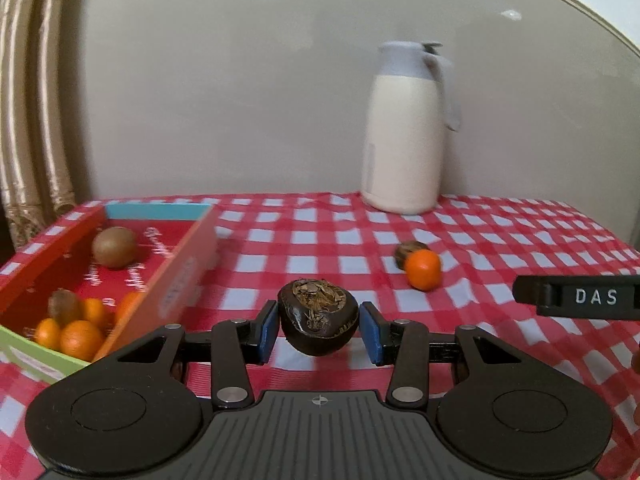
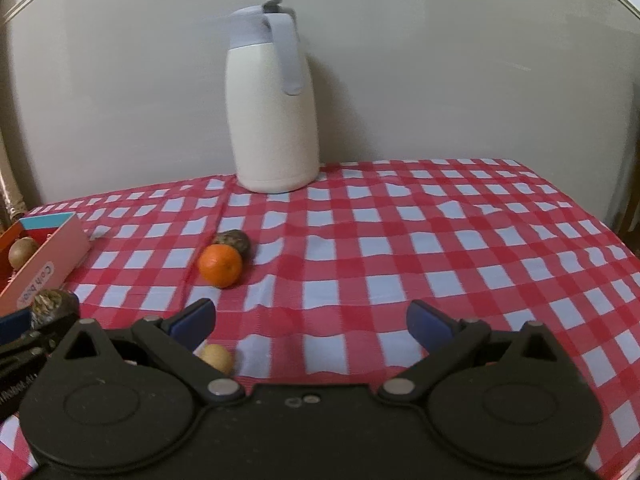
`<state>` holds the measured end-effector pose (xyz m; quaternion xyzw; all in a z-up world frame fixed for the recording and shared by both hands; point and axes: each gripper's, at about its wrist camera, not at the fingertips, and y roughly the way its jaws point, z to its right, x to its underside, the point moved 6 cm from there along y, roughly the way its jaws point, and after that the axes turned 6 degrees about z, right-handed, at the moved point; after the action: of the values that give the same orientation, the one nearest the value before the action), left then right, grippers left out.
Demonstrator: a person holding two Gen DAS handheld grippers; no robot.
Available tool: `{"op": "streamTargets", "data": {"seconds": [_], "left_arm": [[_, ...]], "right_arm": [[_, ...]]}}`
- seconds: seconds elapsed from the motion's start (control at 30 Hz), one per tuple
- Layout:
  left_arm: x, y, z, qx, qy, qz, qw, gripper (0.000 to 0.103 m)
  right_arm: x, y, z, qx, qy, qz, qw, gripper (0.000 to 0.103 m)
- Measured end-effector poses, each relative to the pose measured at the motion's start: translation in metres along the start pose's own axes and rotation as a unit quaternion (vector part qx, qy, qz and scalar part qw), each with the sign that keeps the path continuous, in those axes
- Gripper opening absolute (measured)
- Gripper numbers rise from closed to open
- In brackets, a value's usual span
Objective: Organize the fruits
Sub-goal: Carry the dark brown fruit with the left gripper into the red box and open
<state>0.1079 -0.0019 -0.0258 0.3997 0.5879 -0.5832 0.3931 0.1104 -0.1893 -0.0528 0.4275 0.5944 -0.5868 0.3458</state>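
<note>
Left wrist view, left claw (image 1: 319, 330): closed on a dark brown fruit (image 1: 318, 322), held above the checked surface (image 1: 320, 240), just right of the box (image 1: 176, 276).
Left wrist view, box: already holds a kiwi (image 1: 115, 246), another brown fruit and several small oranges (image 1: 81, 339).
Right wrist view, right claw (image 2: 311, 326): wide, empty.
Right wrist view, left to sort: an orange (image 2: 220, 265) touching a dark fruit (image 2: 235, 241), and a small pale fruit (image 2: 216, 357) near the left finger.
Progress: judged past halfway.

dark fruit (image 2: 234, 241) half hidden behind orange (image 2: 220, 265), box (image 2: 44, 258) cut off (left edge)
</note>
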Motion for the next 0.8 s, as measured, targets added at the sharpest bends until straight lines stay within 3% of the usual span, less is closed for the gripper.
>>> {"op": "streamTargets", "data": {"seconds": [0.4, 0.8], "left_arm": [[-0.006, -0.011, -0.064, -0.051, -0.026, 0.017, 0.9982, 0.044], [-0.001, -0.007, -0.145, -0.12, -0.067, 0.015, 0.9904, 0.044]], "right_arm": [[-0.003, 0.002, -0.044, -0.029, -0.013, 0.001, 1.0, 0.102], [-0.004, 0.002, -0.076, -0.052, -0.023, 0.003, 0.998, 0.102]]}}
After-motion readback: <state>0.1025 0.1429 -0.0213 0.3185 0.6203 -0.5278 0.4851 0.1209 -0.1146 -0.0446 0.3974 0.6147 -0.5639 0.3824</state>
